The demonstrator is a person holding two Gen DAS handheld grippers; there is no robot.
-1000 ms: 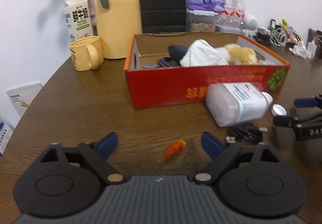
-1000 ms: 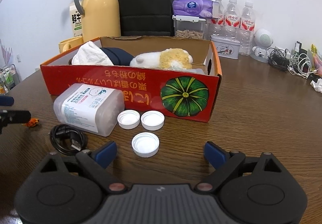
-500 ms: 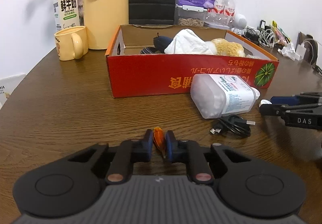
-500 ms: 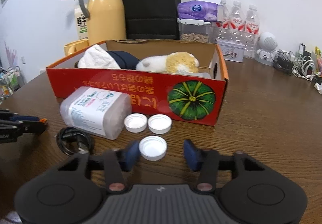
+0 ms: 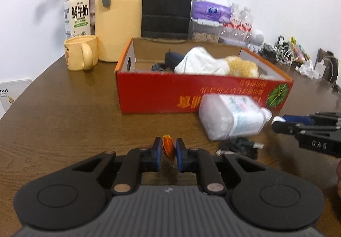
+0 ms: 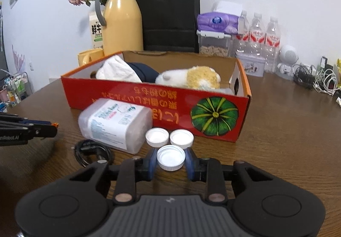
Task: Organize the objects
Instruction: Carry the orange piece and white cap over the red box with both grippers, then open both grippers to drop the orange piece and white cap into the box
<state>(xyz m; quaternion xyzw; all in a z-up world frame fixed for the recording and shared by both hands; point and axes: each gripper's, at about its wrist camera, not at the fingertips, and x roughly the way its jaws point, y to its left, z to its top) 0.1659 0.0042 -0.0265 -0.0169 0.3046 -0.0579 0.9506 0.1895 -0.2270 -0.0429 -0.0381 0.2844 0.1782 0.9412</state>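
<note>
My left gripper [image 5: 168, 147] is shut on a small orange toy fish [image 5: 168, 148] and holds it just above the wooden table. My right gripper [image 6: 170, 159] is shut on a white bottle cap [image 6: 171, 157], lifted slightly. Two more white caps [image 6: 157, 137] [image 6: 181, 138] lie just beyond it. A red cardboard box [image 5: 191, 96] [image 6: 162, 100] holds a white cloth, a dark item and a plush toy. A white plastic jar [image 6: 115, 124] [image 5: 230, 116] lies on its side before the box. A coiled black cable [image 6: 91, 151] lies beside it.
A yellow thermos [image 5: 118, 17], yellow mug [image 5: 80, 52], milk carton [image 5: 76, 16] and flowers stand at the back left. A black paper bag [image 6: 170, 15], tissue pack, water bottles [image 6: 257, 32] and cables [image 6: 319, 79] line the back wall.
Both grippers closed: the left on the orange fish, the right on the nearest white cap. Both have risen a little with their objects.
</note>
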